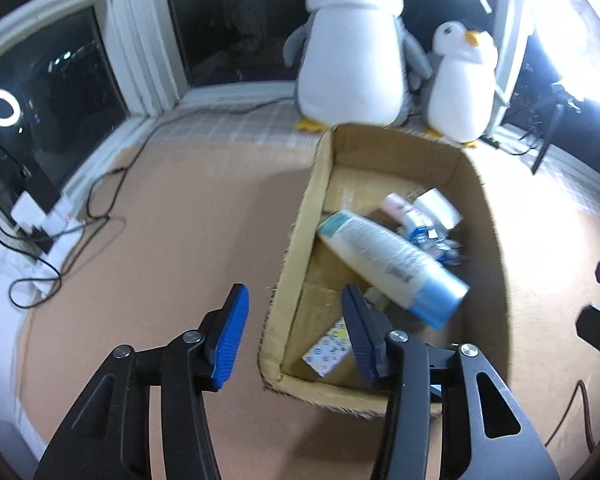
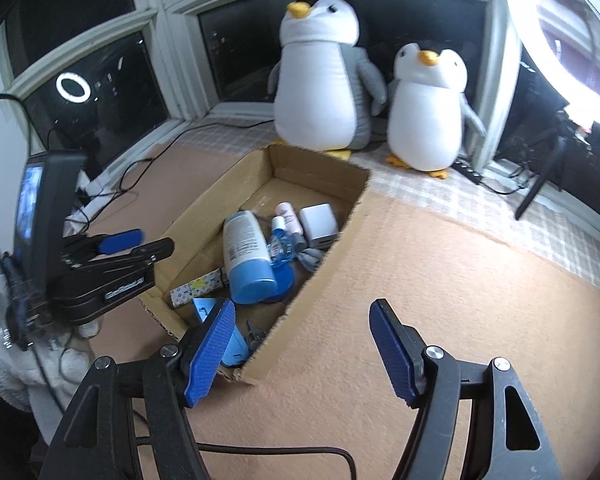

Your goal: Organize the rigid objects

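A cardboard box (image 1: 296,248) (image 2: 340,248) lies on the tan mat. Inside are a white bottle with a blue cap (image 1: 392,260) (image 2: 246,252), a pink-capped tube (image 1: 396,205) (image 2: 287,213), a white cube charger (image 1: 440,207) (image 2: 318,222), small blue items (image 2: 280,248) and a patterned flat box (image 1: 330,346) (image 2: 196,289). My left gripper (image 1: 296,336) is open and empty, straddling the box's left wall near its front corner. It also shows in the right wrist view (image 2: 120,248). My right gripper (image 2: 304,344) is open and empty, straddling the box's right wall near the front.
Two plush penguins (image 1: 356,48) (image 2: 428,108) stand at the window behind the box. Cables and a power strip (image 1: 56,232) lie at the left. A ring light (image 2: 568,32) and tripod stand (image 2: 536,188) are at the right. The tan mat (image 1: 180,220) surrounds the box.
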A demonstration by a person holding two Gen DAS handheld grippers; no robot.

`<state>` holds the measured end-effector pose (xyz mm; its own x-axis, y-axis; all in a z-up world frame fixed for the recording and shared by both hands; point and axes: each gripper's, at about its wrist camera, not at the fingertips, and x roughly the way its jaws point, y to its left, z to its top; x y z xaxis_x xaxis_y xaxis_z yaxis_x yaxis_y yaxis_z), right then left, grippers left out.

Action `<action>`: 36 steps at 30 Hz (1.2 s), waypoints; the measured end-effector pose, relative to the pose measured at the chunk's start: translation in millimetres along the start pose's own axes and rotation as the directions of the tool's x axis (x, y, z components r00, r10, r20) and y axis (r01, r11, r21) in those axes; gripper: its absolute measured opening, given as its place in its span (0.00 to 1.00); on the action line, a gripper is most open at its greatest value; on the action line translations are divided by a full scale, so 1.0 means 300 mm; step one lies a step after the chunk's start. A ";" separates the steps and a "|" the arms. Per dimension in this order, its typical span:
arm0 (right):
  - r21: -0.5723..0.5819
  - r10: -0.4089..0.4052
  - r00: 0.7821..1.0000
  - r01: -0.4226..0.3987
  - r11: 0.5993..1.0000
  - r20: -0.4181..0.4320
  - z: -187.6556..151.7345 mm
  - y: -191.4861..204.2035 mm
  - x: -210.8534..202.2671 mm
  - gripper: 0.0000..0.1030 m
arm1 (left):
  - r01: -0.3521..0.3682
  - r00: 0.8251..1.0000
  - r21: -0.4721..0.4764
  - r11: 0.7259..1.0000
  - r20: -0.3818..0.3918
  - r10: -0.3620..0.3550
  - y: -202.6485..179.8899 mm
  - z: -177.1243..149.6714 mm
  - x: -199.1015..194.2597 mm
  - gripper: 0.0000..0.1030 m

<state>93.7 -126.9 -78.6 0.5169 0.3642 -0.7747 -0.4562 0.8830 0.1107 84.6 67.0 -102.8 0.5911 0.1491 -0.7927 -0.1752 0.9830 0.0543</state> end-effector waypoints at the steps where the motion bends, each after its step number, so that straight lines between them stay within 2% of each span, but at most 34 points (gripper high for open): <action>1: 0.007 -0.002 1.000 0.002 1.000 0.004 -0.001 -0.007 -0.010 0.66 | 0.005 1.000 0.006 1.000 0.007 -0.005 -0.012 0.001 -0.020 0.48; 3: 0.028 -0.007 1.000 0.006 1.000 0.017 -0.005 -0.025 -0.041 0.67 | 0.025 0.999 0.011 1.000 0.022 -0.025 -0.029 -0.002 -0.064 0.56; 7: 0.058 -0.027 0.999 0.025 0.998 0.042 -0.018 -0.052 -0.110 0.68 | 0.050 0.998 0.019 0.999 0.047 -0.051 -0.067 -0.008 -0.142 0.61; 9: 0.070 -0.039 0.998 0.036 0.997 0.054 -0.025 -0.064 -0.144 0.69 | 0.058 0.996 0.026 0.998 0.063 -0.060 -0.084 -0.011 -0.190 0.67; 13: 0.096 -0.058 0.994 0.049 0.994 0.089 -0.041 -0.082 -0.217 0.73 | 0.072 0.992 0.035 0.997 0.102 -0.075 -0.106 -0.013 -0.277 0.71; 15: 0.103 -0.073 0.992 0.062 0.993 0.106 -0.048 -0.086 -0.256 0.74 | 0.082 0.989 0.044 0.996 0.122 -0.087 -0.117 -0.014 -0.322 0.78; 26: 0.150 -0.160 0.966 0.131 0.980 0.201 -0.096 -0.088 -0.412 0.81 | 0.101 0.976 0.049 0.994 0.189 -0.108 -0.141 -0.036 -0.467 0.79; 36: 0.156 -0.191 0.958 0.159 0.975 0.216 -0.123 -0.068 -0.432 0.81 | 0.099 0.974 0.042 0.994 0.200 -0.105 -0.136 -0.051 -0.496 0.79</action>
<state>9.3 -202.9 -3.5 0.7385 0.2442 -0.6285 -0.2496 0.9649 0.0816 -8.3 3.2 3.7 0.7517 0.0629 -0.6565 -0.0825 0.9966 0.0010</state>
